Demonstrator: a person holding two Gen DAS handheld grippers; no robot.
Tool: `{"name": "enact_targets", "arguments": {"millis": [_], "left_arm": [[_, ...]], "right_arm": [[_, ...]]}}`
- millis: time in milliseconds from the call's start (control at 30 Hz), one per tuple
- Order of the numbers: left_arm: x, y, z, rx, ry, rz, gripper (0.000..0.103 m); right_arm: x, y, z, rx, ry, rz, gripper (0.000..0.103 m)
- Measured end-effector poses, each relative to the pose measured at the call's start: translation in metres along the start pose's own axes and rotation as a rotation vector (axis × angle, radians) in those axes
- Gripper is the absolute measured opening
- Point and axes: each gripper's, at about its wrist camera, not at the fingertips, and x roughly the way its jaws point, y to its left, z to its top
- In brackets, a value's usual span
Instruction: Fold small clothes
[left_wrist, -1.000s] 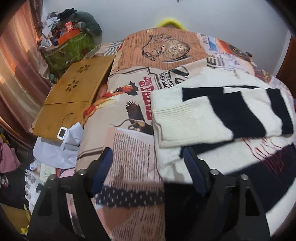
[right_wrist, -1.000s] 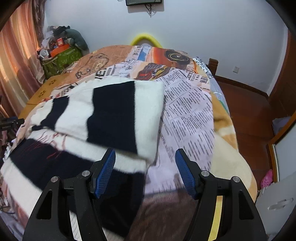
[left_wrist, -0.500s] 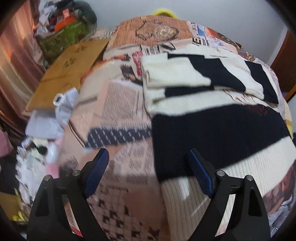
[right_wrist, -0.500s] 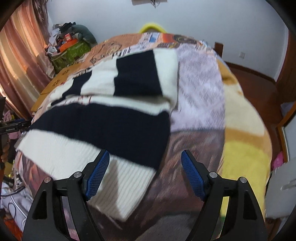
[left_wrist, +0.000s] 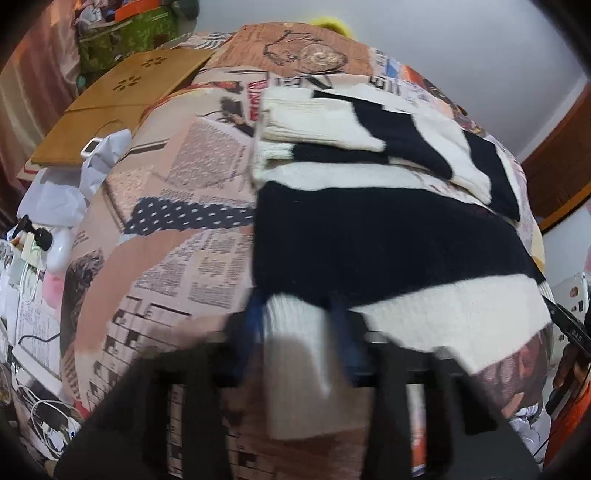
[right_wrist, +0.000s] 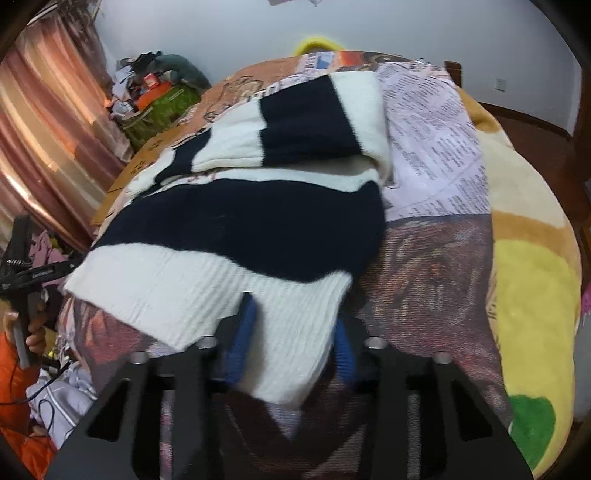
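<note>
Both tools sit at the near hem of the striped sweater (left_wrist: 388, 236): the left gripper (left_wrist: 299, 325), blurred in its own view, has its blue-padded fingers (left_wrist: 255, 321) narrowed on either side of the cream ribbed hem at the sweater's left corner, and whether they actually pinch the knit cannot be told through the blur. In the right wrist view the right gripper (right_wrist: 293, 339) likewise has narrowed blue fingers (right_wrist: 243, 343) flanking the cream hem at the sweater's right corner, the cloth running between them and draping toward the camera; a firm pinch cannot be confirmed. This cream and navy sweater lies spread on the bed, on a newspaper-print bedspread (left_wrist: 207, 166), with its sleeves folded across the upper body, one over the other. Dark red lettering on the cream chest band is too small to read. Columns of print on the bedspread are unreadable, too. A bamboo lap tray (left_wrist: 122, 99) with flower cut-outs rests at the bed's far left edge, beside a green patterned bag (left_wrist: 125, 37).
</note>
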Motion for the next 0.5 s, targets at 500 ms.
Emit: {"name": "enact_targets", "arguments": {"millis": [500], "left_arm": [[-0.069, -0.022, 0.098, 0.039, -0.307, 0.017, 0.007]], "right_arm": [[-0.027, 0.025, 0.093, -0.134, -0.22, -0.021, 0.007]]}}
